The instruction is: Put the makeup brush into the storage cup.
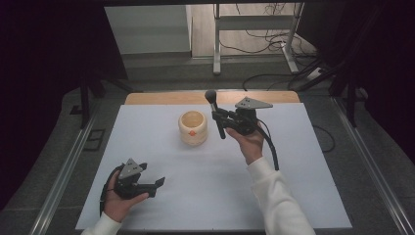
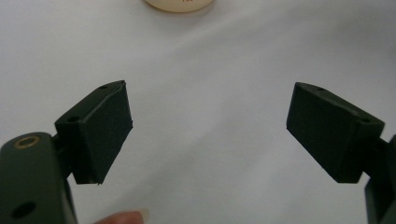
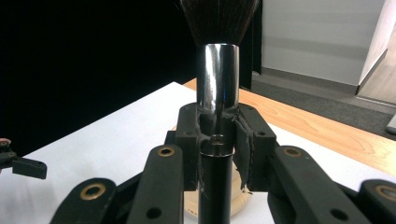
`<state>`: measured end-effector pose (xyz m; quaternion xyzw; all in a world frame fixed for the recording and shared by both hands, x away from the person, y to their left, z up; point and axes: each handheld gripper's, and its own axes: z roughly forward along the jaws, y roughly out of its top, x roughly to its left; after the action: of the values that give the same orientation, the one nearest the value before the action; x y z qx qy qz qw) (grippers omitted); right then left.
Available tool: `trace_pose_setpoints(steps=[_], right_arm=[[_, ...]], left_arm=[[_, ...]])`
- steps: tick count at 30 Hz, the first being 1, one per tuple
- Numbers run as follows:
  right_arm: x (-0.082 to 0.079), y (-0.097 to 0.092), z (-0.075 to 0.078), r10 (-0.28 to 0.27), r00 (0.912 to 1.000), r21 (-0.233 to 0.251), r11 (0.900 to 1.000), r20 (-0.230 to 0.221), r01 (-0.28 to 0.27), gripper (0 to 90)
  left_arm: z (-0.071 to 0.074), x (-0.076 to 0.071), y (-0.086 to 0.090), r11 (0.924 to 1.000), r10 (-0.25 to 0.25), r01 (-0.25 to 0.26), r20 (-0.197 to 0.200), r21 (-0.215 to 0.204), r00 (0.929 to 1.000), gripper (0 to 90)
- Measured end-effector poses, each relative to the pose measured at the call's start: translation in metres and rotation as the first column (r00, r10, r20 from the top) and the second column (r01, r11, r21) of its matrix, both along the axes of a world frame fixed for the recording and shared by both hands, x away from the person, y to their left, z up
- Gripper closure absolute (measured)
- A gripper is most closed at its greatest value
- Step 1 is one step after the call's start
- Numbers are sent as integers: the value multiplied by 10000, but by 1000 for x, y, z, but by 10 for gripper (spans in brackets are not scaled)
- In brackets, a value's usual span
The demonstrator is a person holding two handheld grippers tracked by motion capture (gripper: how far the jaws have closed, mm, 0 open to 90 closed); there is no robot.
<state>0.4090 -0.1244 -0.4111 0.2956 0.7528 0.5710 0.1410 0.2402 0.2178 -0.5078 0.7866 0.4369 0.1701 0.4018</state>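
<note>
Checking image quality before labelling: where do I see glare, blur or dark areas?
High view: black surroundings, evenly lit table. Left gripper view: cup soft and cut off at the top edge. Right gripper view: bright streaks on the brush ferrule, left background black.

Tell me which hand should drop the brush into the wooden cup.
Right. Its tool already clamps the black, chrome-collared makeup brush upright beside the round pale wooden cup; the left tool sits open, farther away.

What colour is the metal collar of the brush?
Shiny silver, between black bristles and a black handle; the collar shows best in the right gripper view.
</note>
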Motion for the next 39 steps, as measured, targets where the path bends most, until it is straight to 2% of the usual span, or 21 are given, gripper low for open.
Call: trace_pose_setpoints(steps=[27, 39], right_arm=[[14, 21, 14, 9, 9999, 165, 9999, 107, -11, 727], [23, 28, 14, -75, 10000, 314, 9995, 12, 75, 726]], left_arm=[[1, -1, 1, 10000, 0, 0, 55, -24, 10000, 149], [2, 0, 2, 10000, -28, 28, 26, 26, 10000, 150]])
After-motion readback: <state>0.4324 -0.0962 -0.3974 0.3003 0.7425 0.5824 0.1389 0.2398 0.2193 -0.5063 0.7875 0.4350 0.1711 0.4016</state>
